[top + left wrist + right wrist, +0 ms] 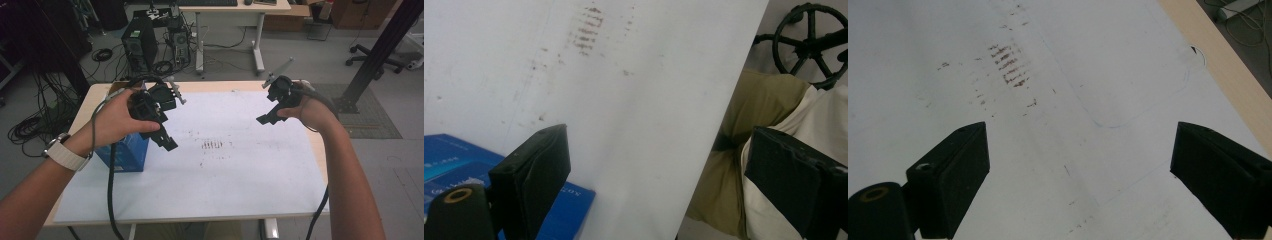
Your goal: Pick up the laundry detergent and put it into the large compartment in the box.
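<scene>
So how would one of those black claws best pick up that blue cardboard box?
Probably from above, across the narrow width of the blue cardboard box near its front end. It seems to lie flat on the white sheet, and the open left gripper hovers beside it.

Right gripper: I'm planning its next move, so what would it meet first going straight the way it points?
Probably the white sheet on the table: the right gripper has open, empty jaws aimed down at bare paper near the brown smudges. Depth is hard to judge.

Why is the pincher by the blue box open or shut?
Open. The left gripper has its jaws wide apart with nothing between them, beside the blue box.
</scene>
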